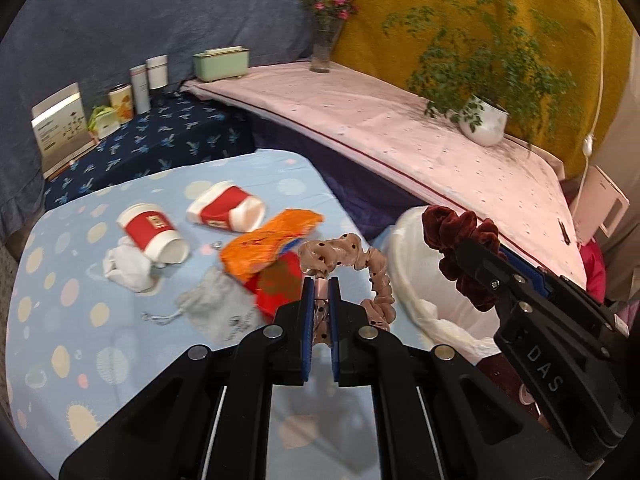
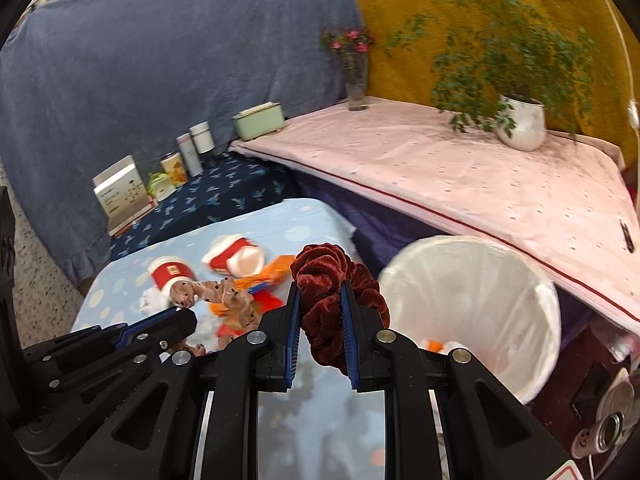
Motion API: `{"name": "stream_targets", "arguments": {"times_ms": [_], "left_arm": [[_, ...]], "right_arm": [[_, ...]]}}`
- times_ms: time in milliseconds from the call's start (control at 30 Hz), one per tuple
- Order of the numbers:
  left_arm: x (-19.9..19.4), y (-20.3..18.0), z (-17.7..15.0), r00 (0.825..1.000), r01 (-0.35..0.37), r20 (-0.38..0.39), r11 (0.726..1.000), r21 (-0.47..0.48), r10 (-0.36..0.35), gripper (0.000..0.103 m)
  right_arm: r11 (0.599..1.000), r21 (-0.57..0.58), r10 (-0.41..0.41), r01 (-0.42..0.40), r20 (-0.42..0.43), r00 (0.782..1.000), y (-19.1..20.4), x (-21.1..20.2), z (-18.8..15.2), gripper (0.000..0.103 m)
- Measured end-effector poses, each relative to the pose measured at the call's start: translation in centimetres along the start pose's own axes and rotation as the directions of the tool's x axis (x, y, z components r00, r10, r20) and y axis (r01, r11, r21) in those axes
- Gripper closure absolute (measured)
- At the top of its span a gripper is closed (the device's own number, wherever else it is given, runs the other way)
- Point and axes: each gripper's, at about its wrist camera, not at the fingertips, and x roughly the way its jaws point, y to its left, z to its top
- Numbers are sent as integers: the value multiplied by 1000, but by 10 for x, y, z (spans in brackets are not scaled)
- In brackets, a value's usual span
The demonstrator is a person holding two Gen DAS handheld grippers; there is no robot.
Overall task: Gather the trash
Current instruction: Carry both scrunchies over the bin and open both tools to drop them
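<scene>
My left gripper (image 1: 320, 286) is shut on a beige dotted scrunchie (image 1: 352, 258) and holds it above the light blue dotted table (image 1: 80, 320). My right gripper (image 2: 320, 292) is shut on a dark red velvet scrunchie (image 2: 328, 276), held beside the white lined trash bin (image 2: 472, 280). The red scrunchie (image 1: 460, 236) and bin (image 1: 408, 248) also show in the left wrist view. On the table lie two red-and-white paper cups (image 1: 154, 232) (image 1: 228, 208), an orange wrapper (image 1: 272, 244), a crumpled white tissue (image 1: 124, 268) and a grey drawstring pouch (image 1: 216, 308).
A pink-covered shelf (image 1: 360, 120) carries a potted plant (image 1: 484, 120) and a flower vase (image 1: 322, 48). A dark blue shelf (image 1: 160, 140) holds boxes, cans and a green container (image 1: 220, 64). The bin holds some trash (image 2: 436, 346).
</scene>
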Motion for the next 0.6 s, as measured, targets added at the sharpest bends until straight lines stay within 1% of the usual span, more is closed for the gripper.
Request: {"name": "stream_targets", "arguments": {"times_ms": [133, 333, 433, 600], "left_arm": [[10, -33, 1, 999, 31, -11, 999, 36, -31, 97], [27, -73, 3, 997, 75, -33, 994, 85, -72, 96], [37, -87, 4, 994, 100, -46, 990, 98, -96, 96], [53, -110, 4, 992, 121, -63, 984, 133, -114, 96]], "right_arm": [[998, 49, -33, 32, 2, 999, -37, -5, -4, 85], [991, 104, -84, 83, 1, 996, -81, -10, -9, 85], [986, 133, -103, 102, -3, 995, -102, -10, -12, 85], [977, 166, -132, 133, -13, 991, -130, -9, -18, 85]]}}
